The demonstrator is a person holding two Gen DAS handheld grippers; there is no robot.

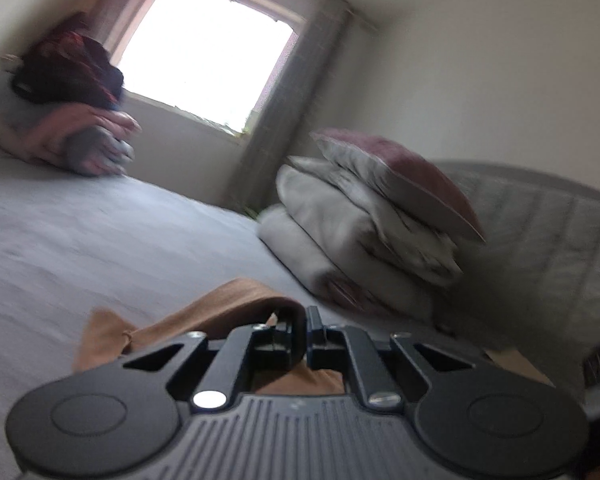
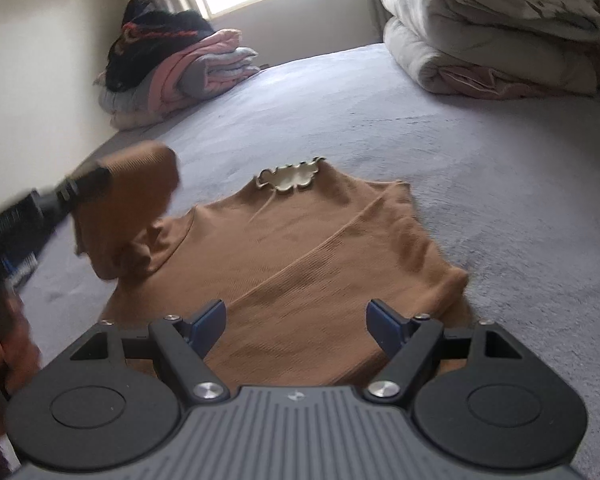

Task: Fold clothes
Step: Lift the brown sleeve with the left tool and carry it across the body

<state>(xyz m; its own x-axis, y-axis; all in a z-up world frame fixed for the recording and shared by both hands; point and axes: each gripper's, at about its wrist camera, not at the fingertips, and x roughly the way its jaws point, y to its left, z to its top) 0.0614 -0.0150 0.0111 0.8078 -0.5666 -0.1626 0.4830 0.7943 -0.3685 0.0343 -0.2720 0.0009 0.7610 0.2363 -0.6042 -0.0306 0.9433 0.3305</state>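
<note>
On grey bed (image 2: 420, 128), left gripper (image 1: 305, 334) pinching brown top's sleeve (image 2: 140, 192), blurred

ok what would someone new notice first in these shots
The brown top spread flat on the grey bed, its pale frilly collar pointing toward the window. The left gripper is shut on a sleeve, lifting it off the bed; the right gripper hangs open over the hem. Bedding is stacked at the far right.
</note>
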